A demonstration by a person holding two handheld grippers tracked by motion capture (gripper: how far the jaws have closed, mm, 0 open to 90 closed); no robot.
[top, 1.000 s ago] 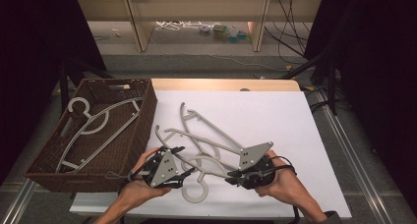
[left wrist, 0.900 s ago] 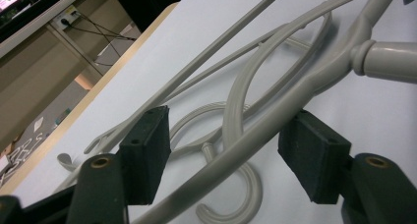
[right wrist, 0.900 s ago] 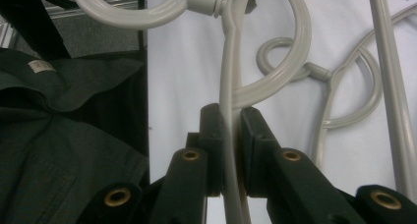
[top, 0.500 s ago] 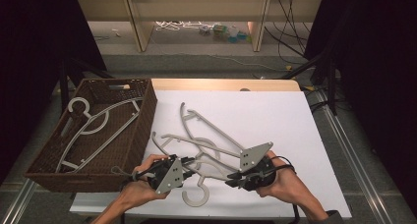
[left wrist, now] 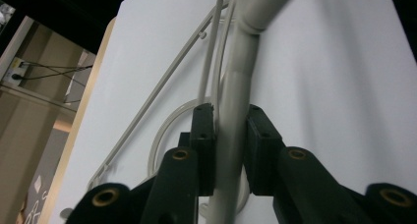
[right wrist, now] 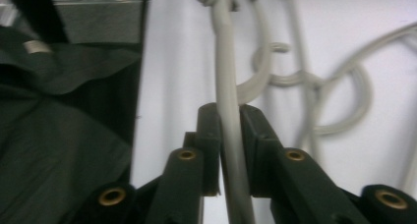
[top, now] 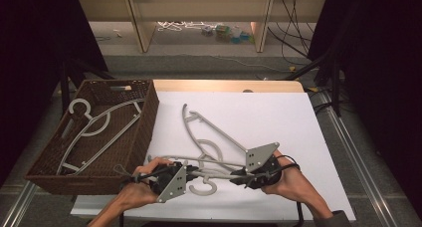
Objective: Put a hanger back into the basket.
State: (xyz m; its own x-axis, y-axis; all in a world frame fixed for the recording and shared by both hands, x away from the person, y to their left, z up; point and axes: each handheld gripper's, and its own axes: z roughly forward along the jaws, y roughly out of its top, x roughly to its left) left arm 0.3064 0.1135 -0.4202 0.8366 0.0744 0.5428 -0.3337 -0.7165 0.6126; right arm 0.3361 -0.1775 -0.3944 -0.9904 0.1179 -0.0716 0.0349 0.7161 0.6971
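A grey plastic hanger (top: 214,176) lies near the white table's front edge, its hook (top: 204,188) toward me. My left gripper (top: 191,174) comes in from the left, and its jaws have just been closing; the pads now press on the hanger's thick bar (left wrist: 241,76), seen close up at the left gripper (left wrist: 231,111). My right gripper (top: 236,179) holds the same hanger from the right. Its jaws have just been opening slightly, but both pads still touch the thin bar (right wrist: 223,62) between them at the right gripper (right wrist: 228,108).
A second grey hanger (top: 199,122) lies on the white table (top: 278,117) just behind the held one, partly tangled with it. A brown wicker basket (top: 144,122) at the left holds another hanger (top: 99,125). Shelving and cables stand beyond the table.
The left gripper's jaws have closed onto the hanger's bar after standing open around it. Both hands have stayed nearly in place, and the right gripper keeps its hold.
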